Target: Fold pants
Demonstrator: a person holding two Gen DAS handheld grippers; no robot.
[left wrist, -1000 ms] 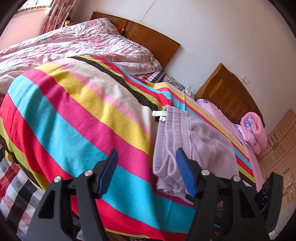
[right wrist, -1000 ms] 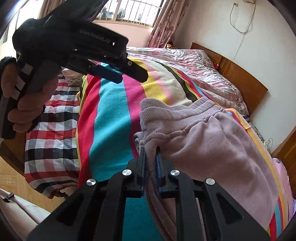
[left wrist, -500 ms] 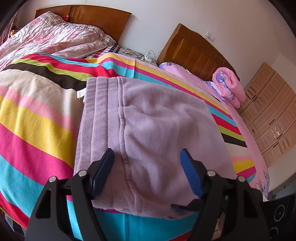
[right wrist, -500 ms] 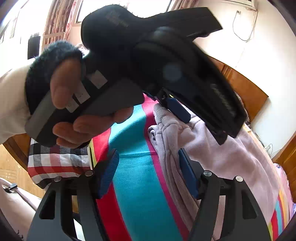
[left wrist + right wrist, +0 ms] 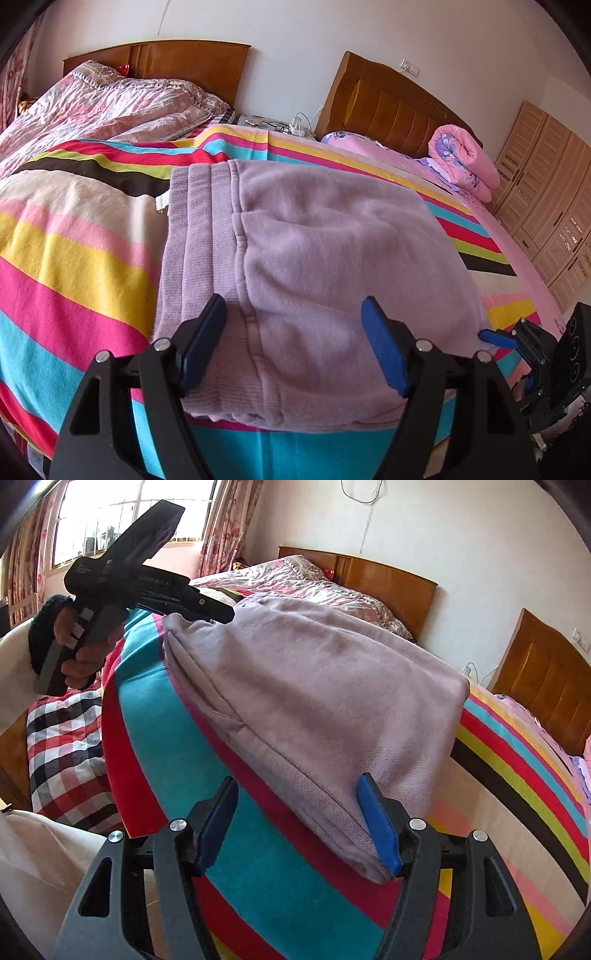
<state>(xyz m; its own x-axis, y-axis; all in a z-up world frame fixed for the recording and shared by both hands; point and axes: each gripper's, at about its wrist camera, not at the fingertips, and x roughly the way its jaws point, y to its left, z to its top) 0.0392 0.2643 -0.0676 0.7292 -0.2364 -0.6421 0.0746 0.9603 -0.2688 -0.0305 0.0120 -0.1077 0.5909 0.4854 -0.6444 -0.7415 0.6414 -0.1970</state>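
The lilac pants (image 5: 314, 266) lie folded in a thick rectangle on the striped blanket (image 5: 74, 266), ribbed waistband on the left. My left gripper (image 5: 295, 343) is open and empty, hovering over the pants' near edge. In the right wrist view the folded pants (image 5: 314, 686) fill the middle. My right gripper (image 5: 299, 823) is open and empty at their near right corner, its right finger (image 5: 376, 823) beside the fold. The left gripper (image 5: 155, 587) shows there above the pants' far left corner. The right gripper (image 5: 517, 343) shows at the left wrist view's right edge.
A rumpled pink quilt (image 5: 103, 107) lies at the head of the bed by a wooden headboard (image 5: 177, 62). A second bed with a rolled pink quilt (image 5: 461, 158) stands to the right, wardrobes (image 5: 546, 206) beyond. A checked sheet (image 5: 62, 749) hangs over the bed's edge.
My right gripper let go of the pants' edge, opened and drew back to the near corner. My left gripper swung over the pants and now faces them squarely. The pants lie flat.
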